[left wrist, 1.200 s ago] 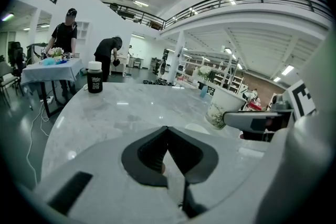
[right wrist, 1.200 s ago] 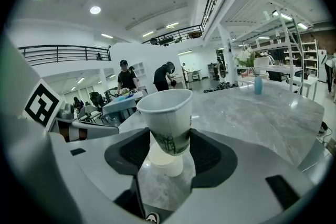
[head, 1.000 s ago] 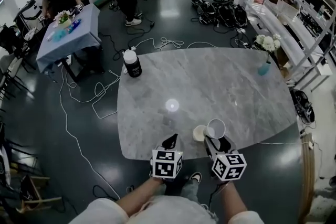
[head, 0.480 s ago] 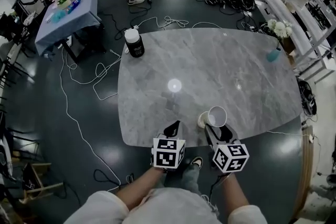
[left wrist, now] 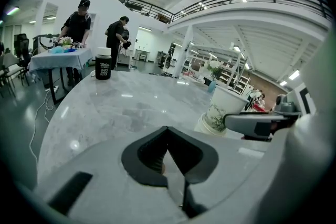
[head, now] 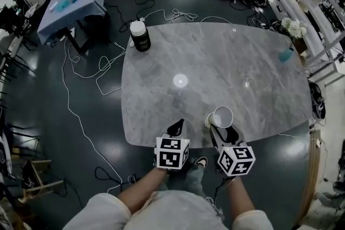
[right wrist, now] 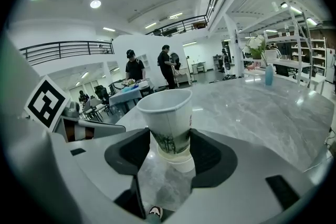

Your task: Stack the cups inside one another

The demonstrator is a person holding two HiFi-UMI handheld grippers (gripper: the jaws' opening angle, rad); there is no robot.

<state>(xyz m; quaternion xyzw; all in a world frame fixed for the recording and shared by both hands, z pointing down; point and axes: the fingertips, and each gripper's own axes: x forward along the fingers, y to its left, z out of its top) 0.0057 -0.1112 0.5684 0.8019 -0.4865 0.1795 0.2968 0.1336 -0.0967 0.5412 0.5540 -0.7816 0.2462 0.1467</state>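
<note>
Your right gripper (head: 223, 134) (right wrist: 170, 147) has its jaws closed to a narrow gap on a cup (head: 222, 116) (right wrist: 168, 115), one pad on each side of the lower wall. The cup is upright with its mouth open upward and shows a green print low on its wall. Its base meets the mouth of a second cup (head: 208, 120) (right wrist: 177, 160), which stands on the worktop (head: 215, 62) close to the near edge, right of centre. How far the upper cup is seated inside the lower one cannot be told. From the left gripper view the pair reads as one column, the printed cup (left wrist: 224, 109) above and the second cup (left wrist: 205, 124) below, with your right gripper's jaw reaching in from the right. Your left gripper (head: 175, 127) (left wrist: 167, 132) has its jaws fully together with nothing between them; it sits over the near edge, just left of the cups and apart from them. A black jar (head: 140, 36) (left wrist: 103, 67) with a white lid stands at the far left corner. A blue vase (head: 285, 54) (right wrist: 269, 74) with white flowers stands at the far right edge. Both are well apart from the cups. Cables (head: 91, 89) lie on the floor left of the worktop. A table with a blue cloth (head: 73, 11) stands beyond, with people beside it.
</note>
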